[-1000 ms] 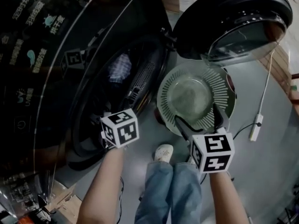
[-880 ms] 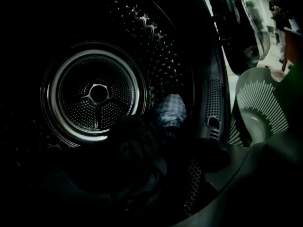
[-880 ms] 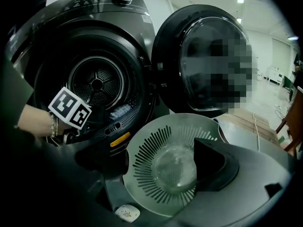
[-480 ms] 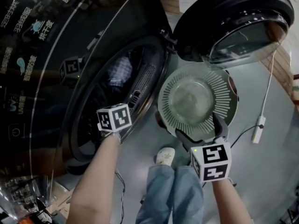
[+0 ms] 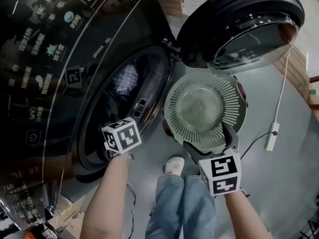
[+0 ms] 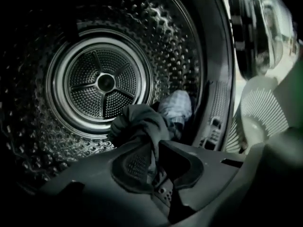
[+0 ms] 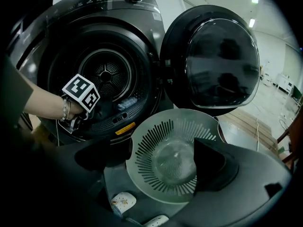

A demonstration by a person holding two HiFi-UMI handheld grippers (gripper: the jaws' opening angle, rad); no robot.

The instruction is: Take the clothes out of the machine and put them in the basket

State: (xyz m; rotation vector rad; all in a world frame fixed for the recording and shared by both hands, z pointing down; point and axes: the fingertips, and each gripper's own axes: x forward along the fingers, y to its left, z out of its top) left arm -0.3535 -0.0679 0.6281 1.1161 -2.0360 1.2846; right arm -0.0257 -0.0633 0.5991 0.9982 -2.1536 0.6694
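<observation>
A dark grey front-loading washing machine (image 5: 60,59) is seen with its round glass-fronted door (image 5: 239,24) swung wide open. The left gripper (image 6: 154,167) is reached into the mouth of the perforated steel drum (image 6: 104,82). Its marker cube (image 5: 121,136) is seen at the rim of the opening in the head view. Its jaws have just been closing, and a fold of a dark crumpled garment (image 6: 139,124) is pinched tightly between the pads. The rest of that garment is bunched just beyond the fingertips, low in the drum. A second, pale checked garment (image 6: 176,107) is seen lying behind it, against the right side of the drum.

A pale green round plastic basket (image 5: 229,96) with a slotted wall is set on the grey floor, just in front of the machine and below the open door. No clothes are seen in it. The right gripper (image 5: 208,138) is held over the near rim of the basket. Its jaws are spread wide, with nothing between them.

The person's blue jeans (image 5: 184,203) and a light spotted shoe (image 5: 174,164) are seen between the two arms. A thin white cable (image 5: 279,103) is trailed across the floor to the right.
</observation>
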